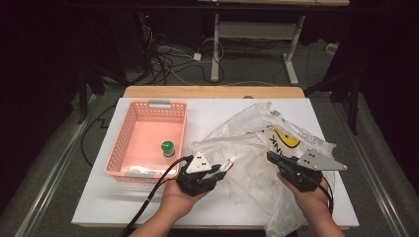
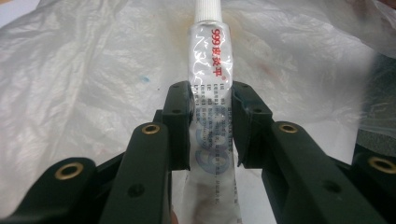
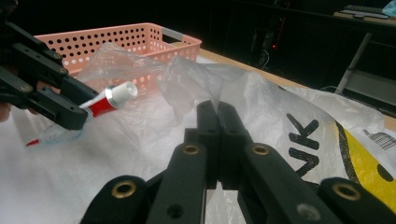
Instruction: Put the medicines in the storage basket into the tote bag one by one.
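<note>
Tube is clamped between the pads of the left gripper, its ribbed white cap pointing away from the jaws and held above the plastic bag, right of the pink basket where a green-capped bottle stands. Red "999" and further red characters can be read along the tube's clear body. The right gripper is closed on a fold of the bag, on which black letters "NK" and a yellow patch are printed.

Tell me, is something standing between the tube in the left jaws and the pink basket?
Nothing visible does. The left gripper holds the tube above the plastic bag, beside the pink basket.
</note>
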`<state>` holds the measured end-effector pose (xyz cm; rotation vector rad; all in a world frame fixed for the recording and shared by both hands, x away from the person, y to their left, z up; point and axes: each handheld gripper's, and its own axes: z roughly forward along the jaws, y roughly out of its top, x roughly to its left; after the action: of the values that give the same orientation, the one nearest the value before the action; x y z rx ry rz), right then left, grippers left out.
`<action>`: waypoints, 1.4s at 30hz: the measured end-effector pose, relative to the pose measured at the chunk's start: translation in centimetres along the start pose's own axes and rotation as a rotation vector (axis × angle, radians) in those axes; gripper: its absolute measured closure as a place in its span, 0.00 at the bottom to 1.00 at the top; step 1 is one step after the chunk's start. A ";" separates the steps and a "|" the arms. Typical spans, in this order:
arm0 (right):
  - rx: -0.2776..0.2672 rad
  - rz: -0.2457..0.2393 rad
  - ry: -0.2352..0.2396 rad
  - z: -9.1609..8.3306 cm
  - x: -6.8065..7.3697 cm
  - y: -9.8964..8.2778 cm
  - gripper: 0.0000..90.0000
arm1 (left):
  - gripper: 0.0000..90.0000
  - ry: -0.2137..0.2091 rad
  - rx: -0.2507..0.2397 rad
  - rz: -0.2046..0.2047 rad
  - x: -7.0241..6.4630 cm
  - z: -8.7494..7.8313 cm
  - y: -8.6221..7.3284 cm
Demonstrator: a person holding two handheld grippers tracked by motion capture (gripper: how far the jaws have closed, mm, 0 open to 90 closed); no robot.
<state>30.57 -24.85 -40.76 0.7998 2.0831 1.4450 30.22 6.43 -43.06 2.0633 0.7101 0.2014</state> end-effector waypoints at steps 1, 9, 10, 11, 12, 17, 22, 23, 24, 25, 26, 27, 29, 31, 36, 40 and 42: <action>-0.001 0.002 0.000 0.0 0.0 0.0 1.00 | 0.76 0.000 -0.004 -0.002 0.0 0.2 0.1; -0.011 0.005 -0.004 0.0 -0.1 0.3 1.00 | 0.76 -0.018 -0.009 0.003 -0.4 2.2 0.9; -0.013 0.008 -0.006 0.1 -0.1 0.3 1.00 | 0.76 -0.021 -0.004 0.002 -0.5 2.4 1.0; -0.014 0.007 -0.003 0.1 -0.1 0.3 1.00 | 0.76 -0.023 0.001 0.000 -0.5 2.6 1.1; -0.013 0.005 -0.002 0.1 -0.2 0.3 1.00 | 0.76 -0.022 0.005 0.002 -0.5 2.9 1.2; -0.015 0.004 -0.002 0.3 -0.2 0.4 1.00 | 0.76 -0.014 0.009 0.009 -0.6 4.2 1.6; -0.028 0.016 0.008 0.3 -0.2 0.6 1.00 | 0.76 -0.006 0.011 0.014 -0.8 5.7 2.1; -0.028 0.014 0.006 0.3 -0.2 0.7 1.00 | 0.76 -0.006 0.013 0.013 -0.8 6.0 2.2; -0.028 0.013 0.004 0.3 -0.2 0.7 1.00 | 0.76 -0.007 0.012 0.012 -0.8 6.3 2.3; -0.028 0.010 0.004 0.3 -0.2 0.7 1.00 | 0.76 -0.004 0.011 0.013 -0.8 6.5 2.4; -0.028 0.010 0.004 0.3 -0.2 0.7 1.00 | 0.76 0.000 0.009 0.012 -0.9 6.8 2.5; -0.029 0.011 0.005 0.4 -0.2 0.7 1.00 | 0.76 0.003 0.010 0.014 -0.8 7.1 2.7; -0.028 0.013 0.005 0.4 -0.3 0.7 1.00 | 0.76 0.015 0.010 0.013 -0.8 7.7 2.9; -0.030 0.014 0.003 0.4 -0.3 0.7 1.00 | 0.76 0.028 0.010 0.014 -0.7 8.3 3.1; -0.031 0.013 0.004 0.4 -0.4 0.7 1.00 | 0.76 0.065 0.006 0.003 -0.5 10.0 3.2; -0.032 0.016 0.005 0.4 -0.4 0.7 1.00 | 0.76 0.063 0.006 -0.012 -0.3 11.3 3.4; -0.032 0.016 0.006 0.4 -0.4 0.7 1.00 | 0.76 0.072 0.005 -0.014 -0.3 11.9 3.4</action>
<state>31.28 -24.70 -40.25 0.8029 2.0564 1.4875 36.18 -3.68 -46.99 2.0636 0.7694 0.2670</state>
